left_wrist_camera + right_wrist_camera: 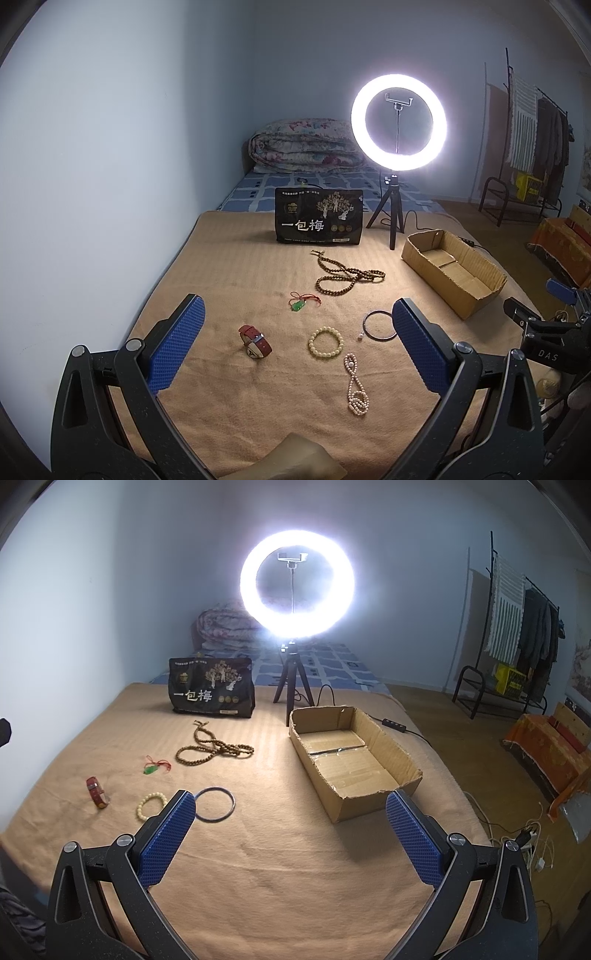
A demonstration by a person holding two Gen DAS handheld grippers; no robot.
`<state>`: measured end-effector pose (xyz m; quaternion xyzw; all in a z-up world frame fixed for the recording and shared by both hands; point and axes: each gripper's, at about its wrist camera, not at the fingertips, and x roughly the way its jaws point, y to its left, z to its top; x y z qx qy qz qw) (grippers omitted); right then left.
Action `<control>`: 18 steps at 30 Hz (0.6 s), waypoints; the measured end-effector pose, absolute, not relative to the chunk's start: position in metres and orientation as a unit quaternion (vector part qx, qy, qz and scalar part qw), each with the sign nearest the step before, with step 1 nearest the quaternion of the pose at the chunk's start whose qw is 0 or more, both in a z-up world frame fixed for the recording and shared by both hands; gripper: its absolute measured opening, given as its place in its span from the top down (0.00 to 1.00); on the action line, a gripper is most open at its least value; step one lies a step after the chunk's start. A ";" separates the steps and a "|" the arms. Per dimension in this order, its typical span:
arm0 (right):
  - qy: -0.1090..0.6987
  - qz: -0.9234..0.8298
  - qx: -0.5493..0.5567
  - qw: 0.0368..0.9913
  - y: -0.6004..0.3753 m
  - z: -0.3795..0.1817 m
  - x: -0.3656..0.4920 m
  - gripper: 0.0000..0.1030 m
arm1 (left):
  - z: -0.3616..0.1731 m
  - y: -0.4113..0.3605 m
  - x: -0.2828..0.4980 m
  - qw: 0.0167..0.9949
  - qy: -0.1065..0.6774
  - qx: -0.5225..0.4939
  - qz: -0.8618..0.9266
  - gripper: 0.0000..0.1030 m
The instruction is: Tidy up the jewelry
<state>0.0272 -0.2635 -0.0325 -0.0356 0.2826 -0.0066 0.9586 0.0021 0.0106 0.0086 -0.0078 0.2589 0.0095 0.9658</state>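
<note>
Tan blanket point(229, 258) on the bed, jewelry loose mid-bed; cardboard box point(369, 738) empty at right edge. Both my jaws apart, holding nothing. Risks: pearl strand point(355, 386) slips, wooden beads point(345, 276) tangle, thin bangle point(214, 805) lies too flat to pinch.

A bedroom in a home — a folded quilt point(303, 146) is lying on the bed point(258, 188); clothes are hanging on a rack point(532, 627); a ring light point(399, 122) is glowing.
</note>
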 end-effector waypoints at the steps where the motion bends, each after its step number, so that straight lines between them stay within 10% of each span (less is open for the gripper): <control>1: 0.283 -0.006 -0.036 0.958 -0.263 -0.033 0.028 0.01 | 0.008 0.011 0.003 0.966 0.260 -0.008 0.010 0.00; 18: 0.308 0.003 -0.045 0.950 -0.252 -0.045 0.046 0.01 | -0.010 0.025 0.020 0.956 0.291 -0.001 0.027 0.00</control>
